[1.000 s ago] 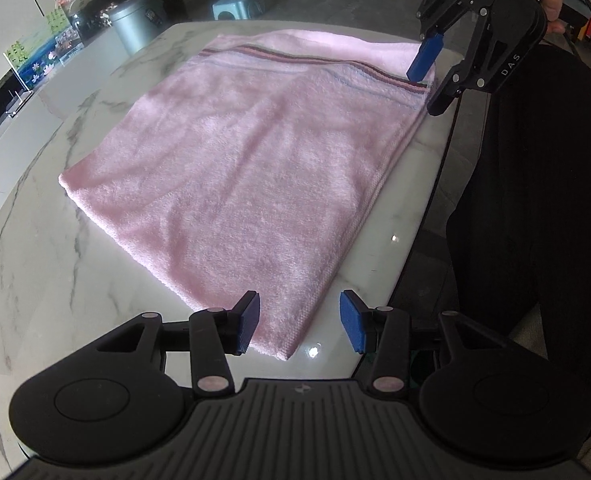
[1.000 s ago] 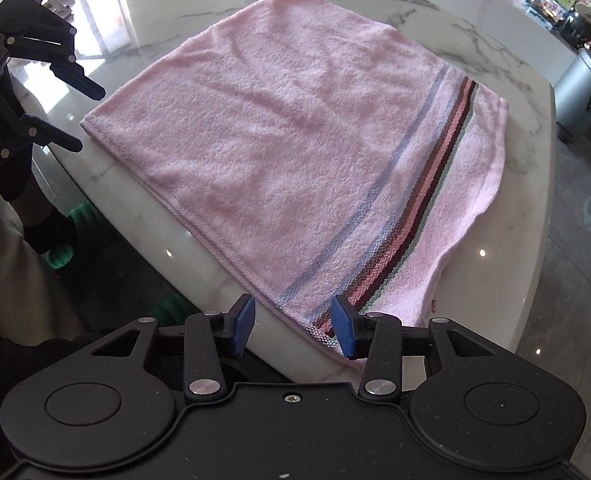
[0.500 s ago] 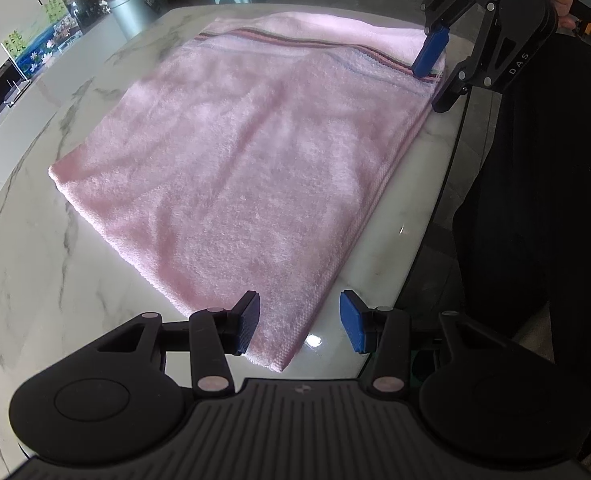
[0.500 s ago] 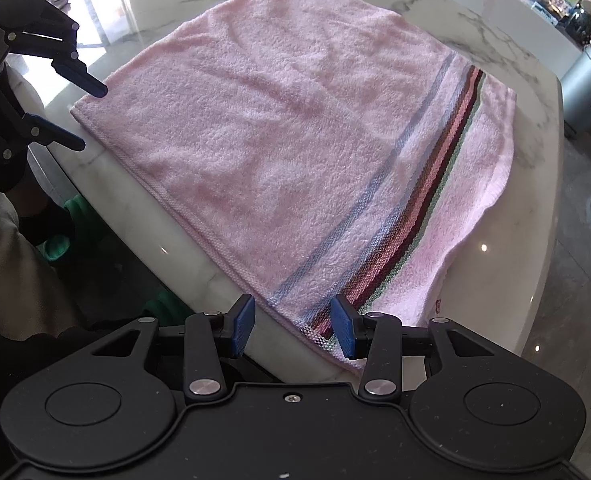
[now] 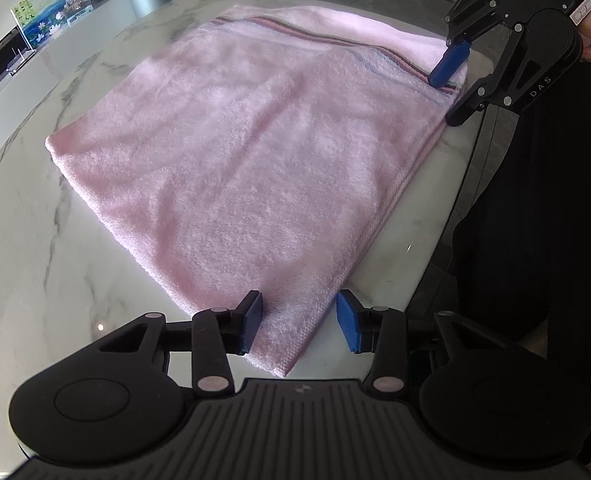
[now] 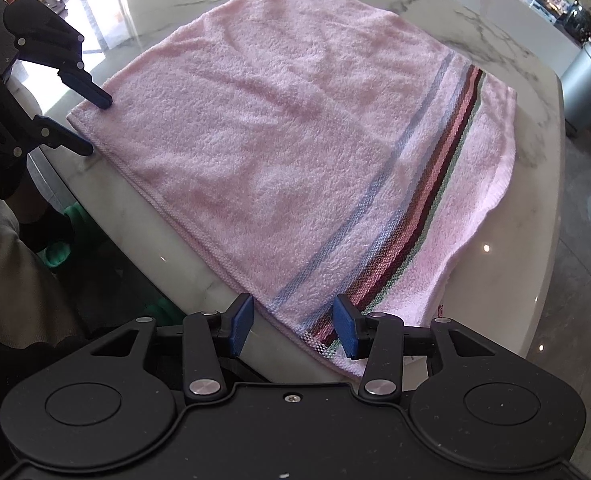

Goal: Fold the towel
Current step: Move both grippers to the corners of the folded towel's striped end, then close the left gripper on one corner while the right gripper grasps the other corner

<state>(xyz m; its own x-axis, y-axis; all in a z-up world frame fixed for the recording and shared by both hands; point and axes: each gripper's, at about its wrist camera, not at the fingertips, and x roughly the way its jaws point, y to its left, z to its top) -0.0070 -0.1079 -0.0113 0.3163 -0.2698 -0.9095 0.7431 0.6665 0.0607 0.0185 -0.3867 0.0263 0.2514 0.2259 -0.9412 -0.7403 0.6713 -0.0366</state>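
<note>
Pink terry towel (image 5: 235,160) lies flat, folded, on the glossy marble counter (image 5: 23,240). Left tool (image 5: 297,322), closing, straddles the towel's plain near corner, pads not yet pressing. Only the right wrist view shows the striped band (image 6: 427,200); right tool (image 6: 293,328) stands apart astride that striped corner.

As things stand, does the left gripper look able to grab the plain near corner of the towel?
Probably yes. The left gripper already straddles that corner of the pink towel, its jaws closing around it, with nothing in between on the marble table.
</note>
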